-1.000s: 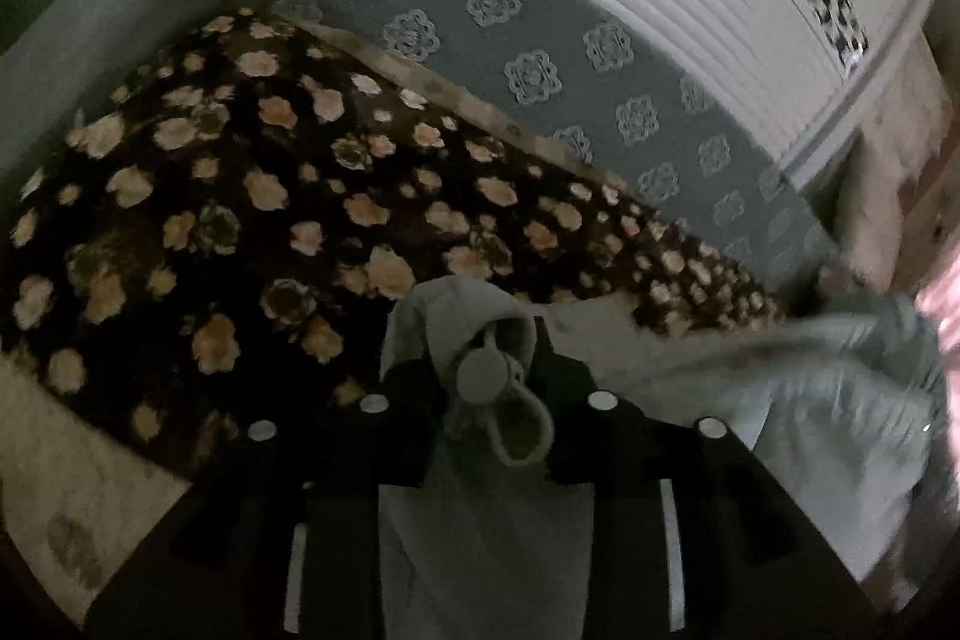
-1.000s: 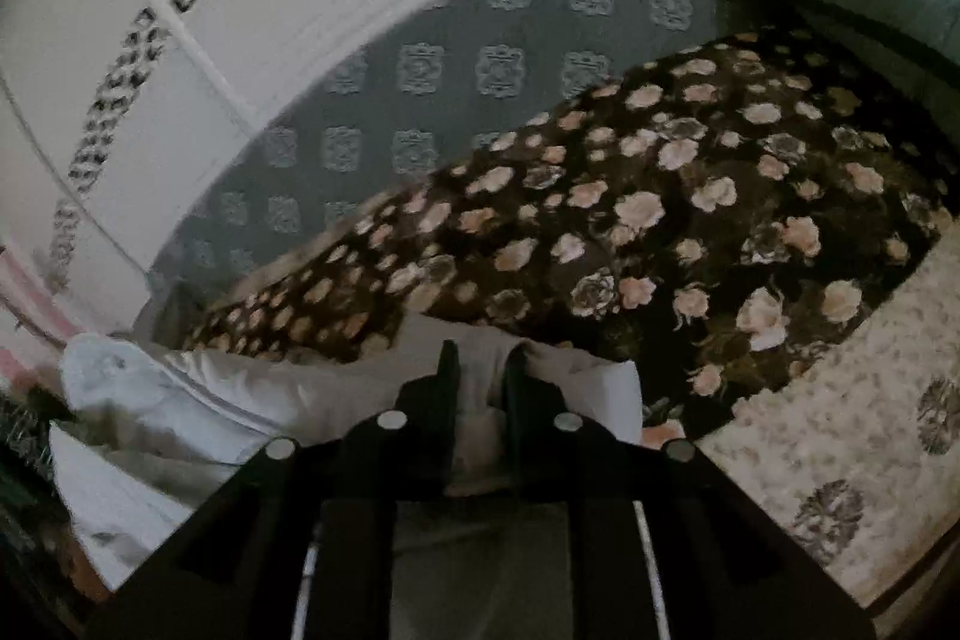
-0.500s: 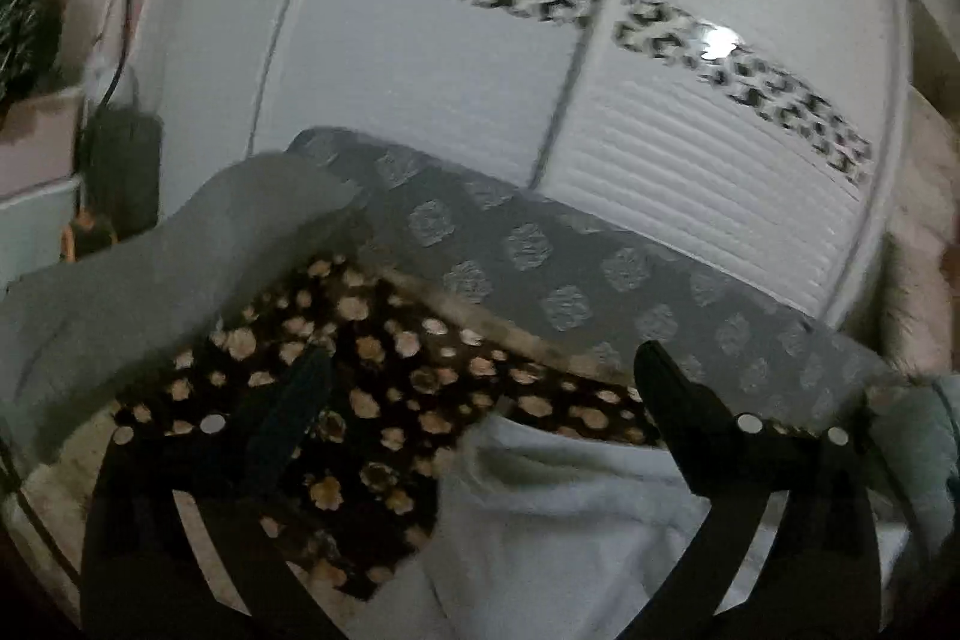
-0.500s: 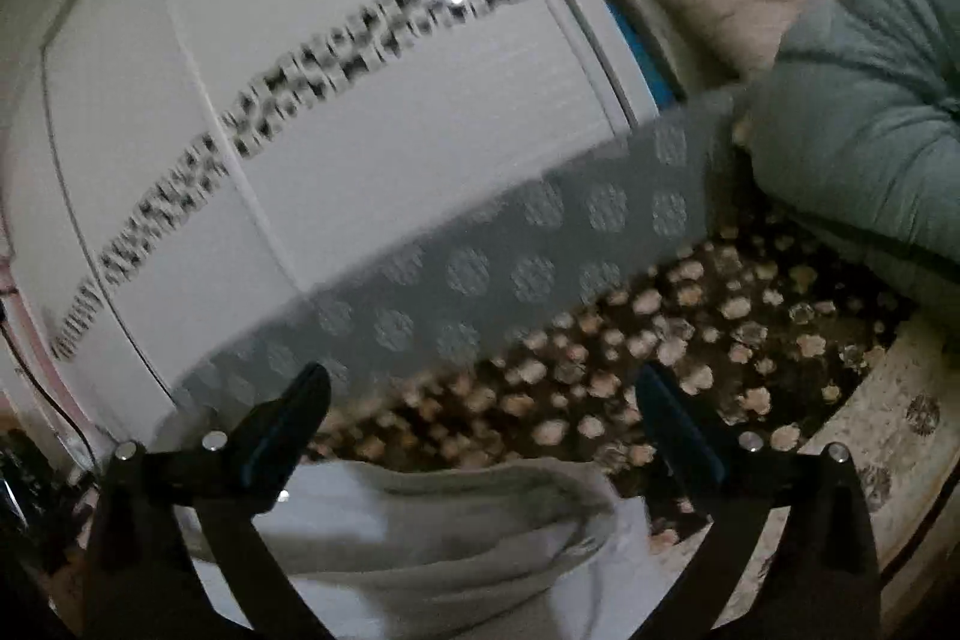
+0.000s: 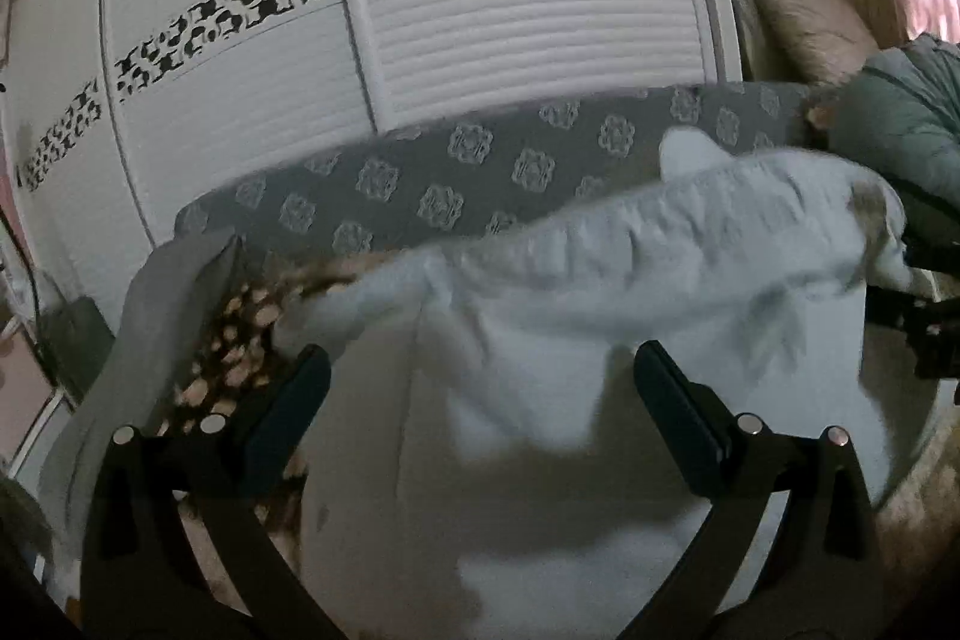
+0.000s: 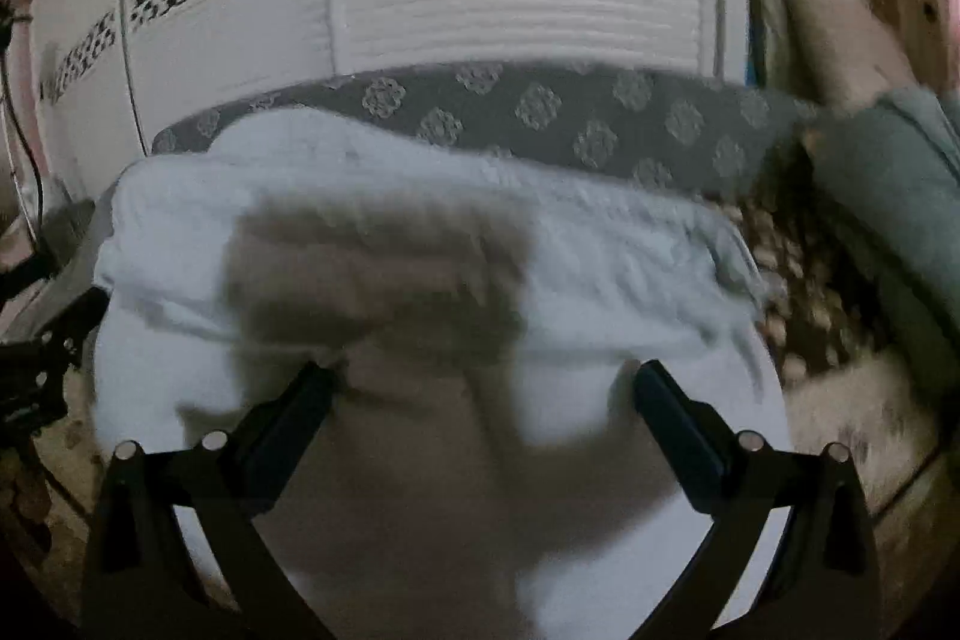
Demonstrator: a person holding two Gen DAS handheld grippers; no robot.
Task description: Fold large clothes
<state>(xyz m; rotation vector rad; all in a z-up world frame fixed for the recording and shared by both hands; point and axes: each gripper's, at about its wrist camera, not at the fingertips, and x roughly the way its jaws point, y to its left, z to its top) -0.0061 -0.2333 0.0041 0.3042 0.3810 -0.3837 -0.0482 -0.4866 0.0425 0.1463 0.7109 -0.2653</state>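
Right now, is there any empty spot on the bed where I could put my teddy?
Mostly crowded: the white garment fills the middle. Free patches: the grey patterned strip between the garment and the white wardrobe, and a bit of dark flowered blanket between the garment and the grey-green pillow. Both open hand-held grippers hover over the garment.

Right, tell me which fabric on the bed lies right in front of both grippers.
The pale white garment, plain with a ribbed band along its far edge. The dark floral blanket beside it and the grey patterned cover behind it are both printed and farther off.
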